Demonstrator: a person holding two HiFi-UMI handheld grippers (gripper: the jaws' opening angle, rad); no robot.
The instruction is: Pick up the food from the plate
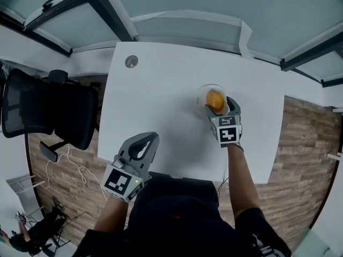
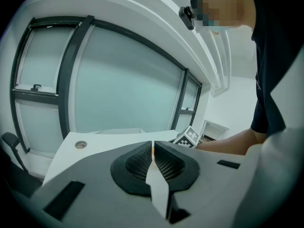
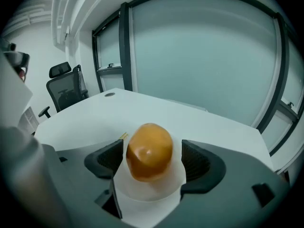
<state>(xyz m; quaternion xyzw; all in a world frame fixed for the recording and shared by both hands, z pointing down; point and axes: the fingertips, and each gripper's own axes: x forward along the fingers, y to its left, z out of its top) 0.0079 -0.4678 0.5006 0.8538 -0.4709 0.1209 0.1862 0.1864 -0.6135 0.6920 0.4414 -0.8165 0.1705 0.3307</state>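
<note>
Right gripper (image 3: 149,152): jaws apart, straddling the food (image 3: 148,148), a rounded orange piece on the plate (image 1: 199,96) at 1 o'clock on the counter (image 1: 161,84); the pads flank it at 3 and 9 o'clock, apparently not yet pressing. Close evenly on the widest part; the smooth skin may slip; lift vertically. Left gripper (image 1: 147,140): jaws together, empty, at 7 o'clock.

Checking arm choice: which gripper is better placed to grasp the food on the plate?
Right. The right gripper has open jaws either side of the orange food on the plate; the left gripper is shut, at the table near edge.
</note>
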